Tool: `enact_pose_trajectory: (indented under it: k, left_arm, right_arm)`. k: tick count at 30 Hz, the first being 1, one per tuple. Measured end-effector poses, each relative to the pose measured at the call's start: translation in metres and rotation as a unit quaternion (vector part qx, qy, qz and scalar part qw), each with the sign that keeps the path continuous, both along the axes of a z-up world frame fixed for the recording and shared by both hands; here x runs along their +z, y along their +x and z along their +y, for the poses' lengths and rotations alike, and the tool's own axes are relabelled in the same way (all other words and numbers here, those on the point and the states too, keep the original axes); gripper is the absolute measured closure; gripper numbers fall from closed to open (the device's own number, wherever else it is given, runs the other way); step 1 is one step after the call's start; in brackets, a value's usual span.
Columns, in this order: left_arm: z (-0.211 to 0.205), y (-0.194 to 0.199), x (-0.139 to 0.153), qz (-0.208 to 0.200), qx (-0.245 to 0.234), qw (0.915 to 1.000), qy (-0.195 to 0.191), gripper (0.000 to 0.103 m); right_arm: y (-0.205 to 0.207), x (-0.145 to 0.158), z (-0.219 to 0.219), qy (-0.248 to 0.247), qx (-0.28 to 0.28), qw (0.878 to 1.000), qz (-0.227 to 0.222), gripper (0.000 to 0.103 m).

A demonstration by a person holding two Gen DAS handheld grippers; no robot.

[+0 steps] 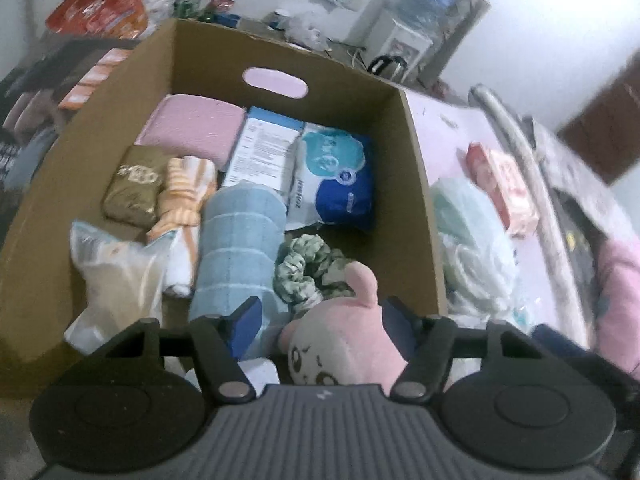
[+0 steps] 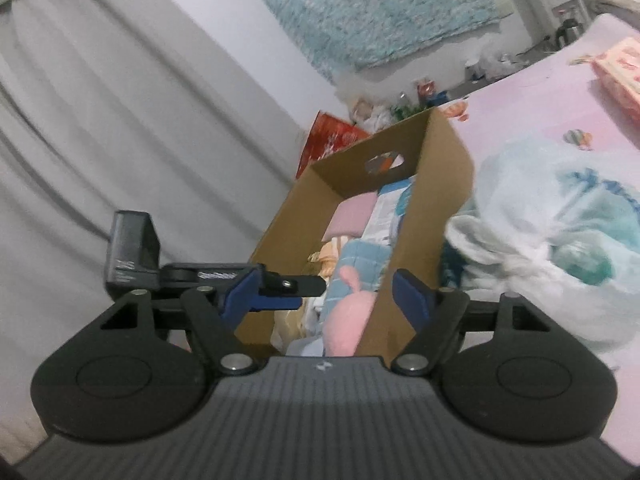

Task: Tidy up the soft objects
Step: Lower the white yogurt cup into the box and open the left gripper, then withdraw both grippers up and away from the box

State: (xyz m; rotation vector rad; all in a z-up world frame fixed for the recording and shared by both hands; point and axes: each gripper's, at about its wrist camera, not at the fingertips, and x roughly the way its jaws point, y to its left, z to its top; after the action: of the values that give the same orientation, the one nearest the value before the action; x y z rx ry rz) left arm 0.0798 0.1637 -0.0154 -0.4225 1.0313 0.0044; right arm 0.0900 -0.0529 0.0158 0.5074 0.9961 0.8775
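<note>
Left wrist view is looking down into the cardboard box (image 1: 416, 184), and nearest the lens the left gripper (image 1: 320, 320) is standing about half open with the pink plush toy (image 1: 344, 344) lying between its fingers (image 1: 246, 316) — whether the pads are pressing it I cannot tell. The toy is sitting at the box's near end, beside the rolled blue towel (image 1: 236, 248) and the green scrunchie (image 1: 308, 264). It is looking light and squashy, so the round body seems the best place to pinch; the thin ear would likely slip. Farther in, a blue-and-white soft pack (image 1: 336, 176) and a folded pink cloth (image 1: 192, 128) are lying flat. From the right wrist view, the right gripper (image 2: 328, 292) is hanging open and empty outside the box wall, near a crinkly plastic bag (image 2: 560, 240) on the pink bed (image 2: 520, 120) — limp, probably slippery.
</note>
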Motion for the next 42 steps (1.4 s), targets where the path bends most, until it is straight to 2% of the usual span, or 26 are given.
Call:
enact_pose_trajectory:
  k: [5,13,20,27,30,32,36,40,42]
  left_arm:
    - [-0.018,0.007,-0.016,0.027,-0.027,0.9991,0.017,0.037]
    - [-0.02,-0.003,-0.011,0.028,-0.036,0.9989,0.013,0.031]
    - [-0.017,-0.032,0.022,-0.031,-0.023,0.9992,0.014,0.017]
    - [-0.02,-0.073,0.051,-0.097,-0.005,0.9938,0.055,0.006]
    - [-0.019,-0.091,0.061,-0.135,0.018,0.9872,0.083,0.0]
    - [-0.019,-0.101,0.066,-0.156,0.03,0.9812,0.11,0.0]
    - [-0.022,-0.112,0.069,-0.173,0.051,0.9704,0.16,0.0]
    - [-0.019,-0.119,0.064,-0.164,0.063,0.9702,0.167,0.0]
    - [-0.017,-0.123,0.059,-0.157,0.072,0.9717,0.161,0.0]
  right_arm:
    - [-0.003,-0.011,-0.028,0.004,-0.033,0.999,0.011,0.031]
    - [-0.005,-0.033,-0.035,-0.01,-0.047,0.998,0.038,0.028]
    - [-0.007,-0.029,-0.031,-0.026,-0.043,0.999,0.018,0.015]
    - [-0.006,-0.001,-0.014,-0.084,-0.035,0.995,-0.051,0.001]
    - [-0.003,0.016,-0.003,-0.132,-0.048,0.985,-0.097,0.001]
    - [-0.002,0.028,0.005,-0.16,-0.062,0.977,-0.125,0.001]
    - [-0.004,0.044,0.019,-0.199,-0.087,0.964,-0.153,0.001]
    - [-0.016,0.052,0.033,-0.243,-0.122,0.943,-0.193,0.001]
    - [-0.025,0.055,0.04,-0.269,-0.139,0.928,-0.219,0.001]
